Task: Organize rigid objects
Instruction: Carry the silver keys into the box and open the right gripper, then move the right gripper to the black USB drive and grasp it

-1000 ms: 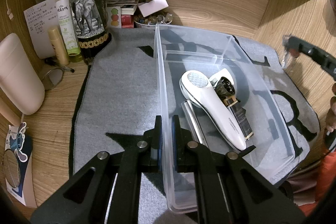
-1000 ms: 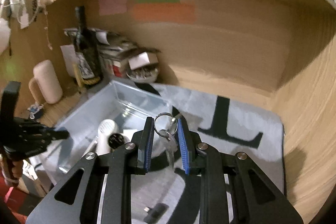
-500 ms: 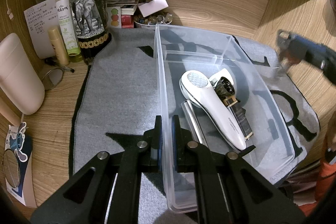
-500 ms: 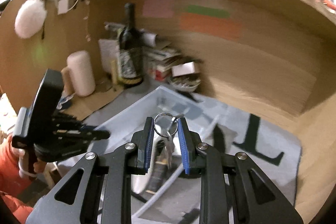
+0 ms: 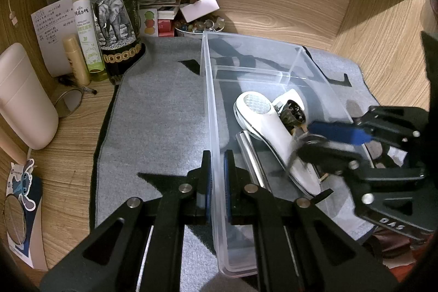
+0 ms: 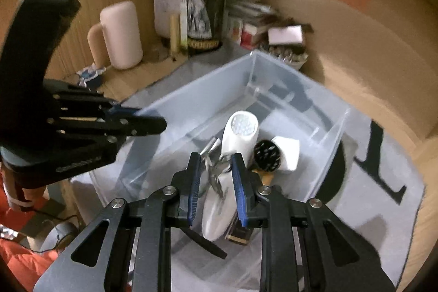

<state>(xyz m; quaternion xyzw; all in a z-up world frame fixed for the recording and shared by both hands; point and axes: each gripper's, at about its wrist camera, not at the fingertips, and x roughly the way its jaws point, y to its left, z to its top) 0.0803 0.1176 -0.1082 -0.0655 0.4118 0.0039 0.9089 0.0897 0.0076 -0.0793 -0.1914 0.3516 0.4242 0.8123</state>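
- Your right gripper (image 6: 216, 177) has come in from the right, off the mat, and now hangs over the clear plastic bin (image 5: 210, 106); a second ago it was out past the bin's right wall.
- It holds the keys (image 6: 213, 168): jaws nearly closed, blue pads pinching the metal ring, keys dangling blurred between the fingers, just above the white device (image 6: 232, 155).
- Your left gripper (image 5: 217, 185) hasn't shifted: jaws fully closed, clamped on the bin's thin left wall, one pad inside, one outside.
- Bin contents unchanged: the smooth white device (image 5: 268, 127) with a round dimpled head, a dark watch (image 5: 294, 111) beside it, a flat shiny metal strip (image 5: 250, 155) along its left.
- The bin is a transparent, rigid rectangle with a low inner divider at the far end.
- It sits on a fuzzy grey mat (image 5: 164, 106) with black letter shapes, on wood-grain desk.
- The dark glass bottle (image 5: 115, 12) with the elephant label stands at the mat's far-left corner, same place.
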